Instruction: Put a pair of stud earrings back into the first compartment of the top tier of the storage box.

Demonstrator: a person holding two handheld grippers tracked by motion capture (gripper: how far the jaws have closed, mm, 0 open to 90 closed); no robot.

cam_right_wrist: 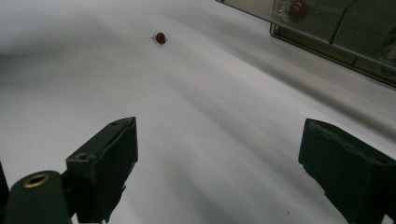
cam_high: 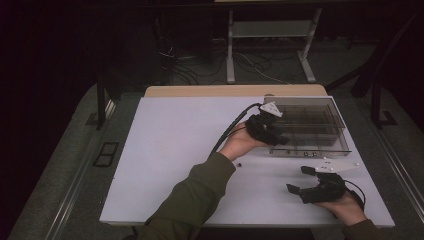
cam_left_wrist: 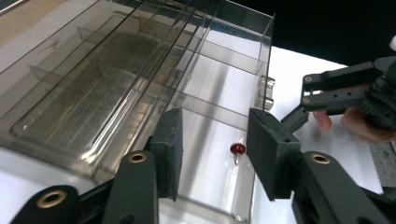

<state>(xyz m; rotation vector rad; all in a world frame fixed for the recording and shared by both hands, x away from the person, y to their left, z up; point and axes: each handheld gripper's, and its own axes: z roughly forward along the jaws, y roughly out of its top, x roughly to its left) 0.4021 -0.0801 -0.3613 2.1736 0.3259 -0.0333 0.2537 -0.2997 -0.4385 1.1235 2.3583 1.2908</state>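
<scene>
Since the left gripper (cam_left_wrist: 212, 149) hangs over the clear compartment box (cam_high: 310, 125) with jaws parted, gripping nothing, one red bead (cam_left_wrist: 237, 149) lies inside, another red bead (cam_right_wrist: 160, 38) waits on the table (cam_high: 175, 150) ahead of the wide-spread right gripper (cam_right_wrist: 219, 158).

A white bench (cam_high: 170, 145) takes up the middle of the high view, with a strip of bare wood along its far edge. At the upper right of the bench lies a clear plastic box (cam_high: 320, 125) with dividers inside. A small dark red bead (cam_high: 240, 163) lies on the bare white surface near the centre of the frame, just beside the box's near left corner.
</scene>
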